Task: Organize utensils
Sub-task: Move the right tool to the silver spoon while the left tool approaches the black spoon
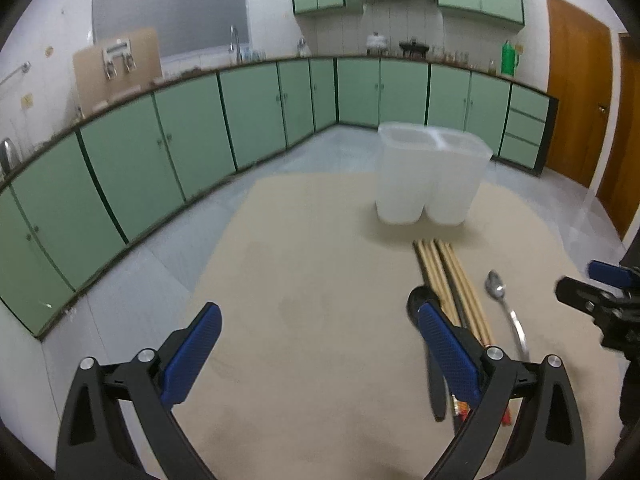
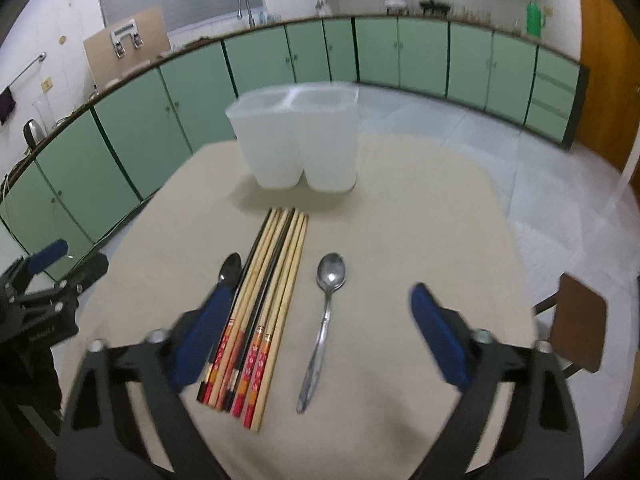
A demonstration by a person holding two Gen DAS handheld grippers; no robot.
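A white two-compartment holder (image 2: 298, 142) stands upright at the far side of the beige table; it also shows in the left wrist view (image 1: 430, 174). Several chopsticks (image 2: 264, 300) lie side by side in front of it, with red patterned ends toward me. A silver spoon (image 2: 326, 320) lies right of them, and a black spoon (image 2: 231, 268) lies left, partly hidden by my right gripper's left finger. My right gripper (image 2: 320, 308) is open above the silver spoon. My left gripper (image 1: 318, 328) is open over bare table, left of the chopsticks (image 1: 452, 280) and the silver spoon (image 1: 506, 312).
The beige table (image 2: 420, 240) has a rounded far edge over a grey floor. Green cabinets (image 2: 260, 64) line the walls. A brown chair (image 2: 580, 324) stands at the table's right edge. The left gripper (image 2: 40, 288) shows at the left in the right wrist view.
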